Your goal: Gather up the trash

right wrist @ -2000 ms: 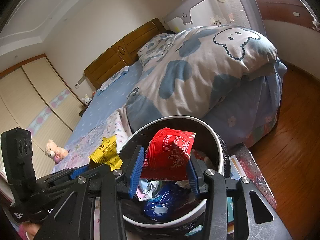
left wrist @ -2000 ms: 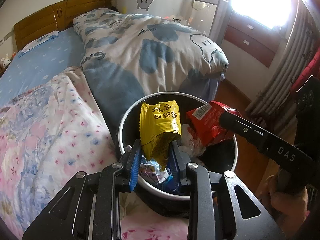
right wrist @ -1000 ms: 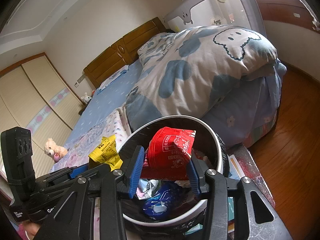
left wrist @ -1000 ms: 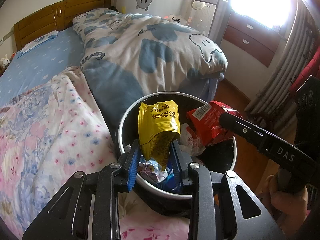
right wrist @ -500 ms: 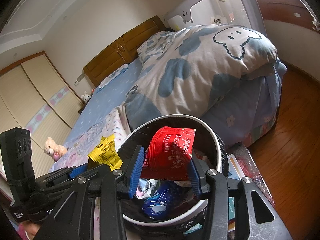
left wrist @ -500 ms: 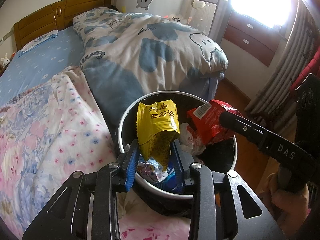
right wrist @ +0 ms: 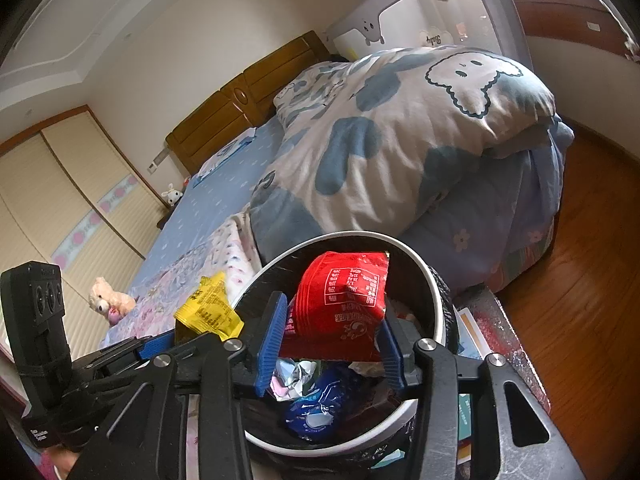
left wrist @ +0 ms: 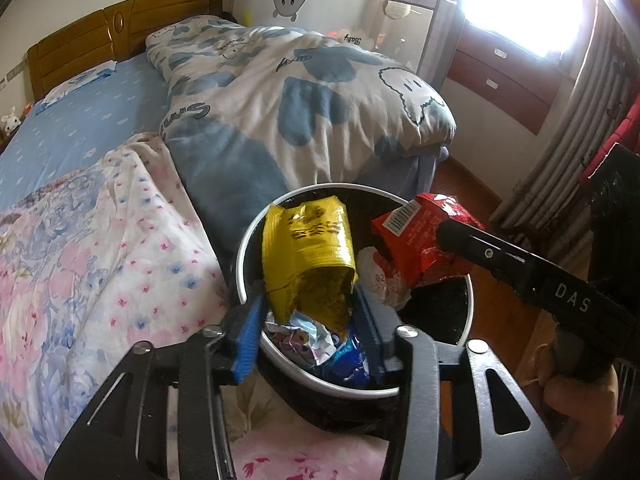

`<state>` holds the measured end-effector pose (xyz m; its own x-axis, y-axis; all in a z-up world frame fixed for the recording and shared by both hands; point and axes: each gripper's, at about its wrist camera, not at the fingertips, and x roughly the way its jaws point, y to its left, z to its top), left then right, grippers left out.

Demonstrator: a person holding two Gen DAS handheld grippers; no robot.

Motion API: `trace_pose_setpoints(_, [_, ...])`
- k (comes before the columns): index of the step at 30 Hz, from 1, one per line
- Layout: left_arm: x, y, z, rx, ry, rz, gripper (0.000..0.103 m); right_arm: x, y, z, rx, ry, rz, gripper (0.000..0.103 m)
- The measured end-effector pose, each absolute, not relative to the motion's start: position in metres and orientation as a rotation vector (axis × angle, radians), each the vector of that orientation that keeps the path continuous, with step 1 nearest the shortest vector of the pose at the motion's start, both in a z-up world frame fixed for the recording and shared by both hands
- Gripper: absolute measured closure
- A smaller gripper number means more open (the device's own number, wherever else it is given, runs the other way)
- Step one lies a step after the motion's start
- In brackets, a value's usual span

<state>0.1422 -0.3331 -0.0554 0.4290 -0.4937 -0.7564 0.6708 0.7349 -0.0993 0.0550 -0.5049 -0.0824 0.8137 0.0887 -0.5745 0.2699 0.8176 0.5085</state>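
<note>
A round white-rimmed trash bin stands beside the bed, with crumpled wrappers inside, one of them blue. My left gripper has opened wide; the yellow snack packet still stands between its blue pads over the bin, touching the left pad. My right gripper is shut on a red snack packet and holds it above the bin's middle.
The bed with a floral pink cover and a blue-and-white duvet lies left and behind the bin. Wooden floor is to the right. A crib, drawers and curtains stand by the window. A plush toy lies on the bed.
The left gripper's jaws have spread apart around the yellow packet, which sags slightly. The right gripper still holds the red packet in the same place.
</note>
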Motion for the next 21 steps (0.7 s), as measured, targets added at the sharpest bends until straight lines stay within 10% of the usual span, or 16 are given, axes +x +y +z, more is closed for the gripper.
trace_pose_setpoints(5, [0.143, -0.329, -0.055, 0.221, 0.861, -0.721, 0.037, 0.051, -0.507, -0.081, 0.63, 0.62, -0.12, 0.038])
trace_pose_setpoints(21, [0.125, -0.285, -0.054, 0.17, 0.85, -0.672, 0.03, 0.037, -0.489, -0.07, 0.635, 0.591, -0.126, 0.023])
